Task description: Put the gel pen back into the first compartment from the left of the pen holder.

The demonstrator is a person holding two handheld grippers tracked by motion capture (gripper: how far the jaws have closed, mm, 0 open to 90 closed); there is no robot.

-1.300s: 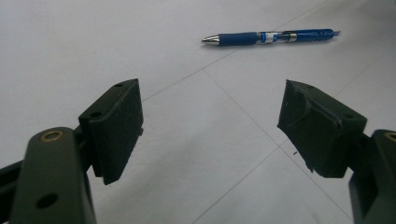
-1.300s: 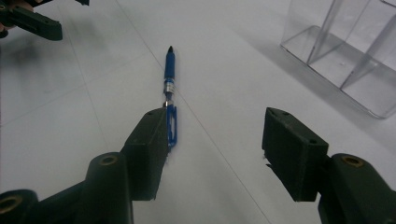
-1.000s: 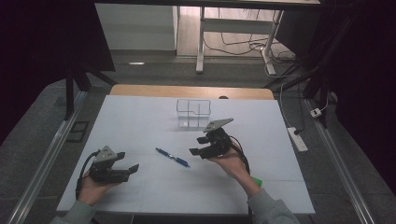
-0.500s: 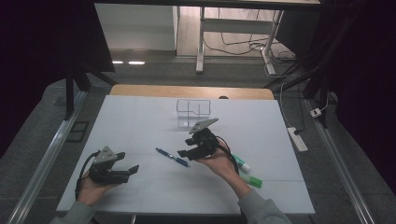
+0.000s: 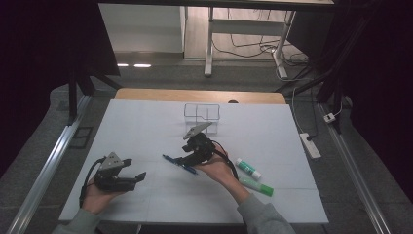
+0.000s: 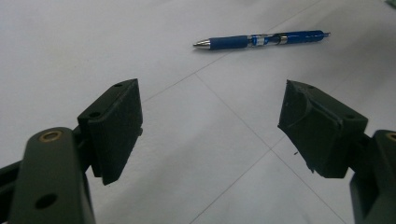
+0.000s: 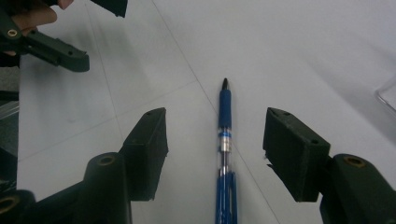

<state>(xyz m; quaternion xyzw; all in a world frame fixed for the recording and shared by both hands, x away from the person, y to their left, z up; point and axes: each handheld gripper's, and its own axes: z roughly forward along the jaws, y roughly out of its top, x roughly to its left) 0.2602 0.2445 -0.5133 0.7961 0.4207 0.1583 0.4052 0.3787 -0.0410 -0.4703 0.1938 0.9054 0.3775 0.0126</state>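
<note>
Sliding leftward across the middle of the high view since the earlier frames, the right gripper now sits over the blue pen, uncovering a white-and-green tube and a green stick at lower right that the hand had hidden. Seen along the right gripper, its jaws stand wide apart with nothing held, straddling the blue pen, which lies flat on the white bench and runs up the centre of that frame, tip pointing away; neither pad touches it. Lower left in the high view, the left gripper has kept its place, and its own camera shows the left gripper jaws likewise spread wide and empty, the blue pen lying well ahead in the upper part of that frame. A clear wire-edged organiser waits at the bench's far centre. Lined up this way, the right gripper looks set to drop and close on the pen, so the pick-up appears imminent but not begun.
</note>
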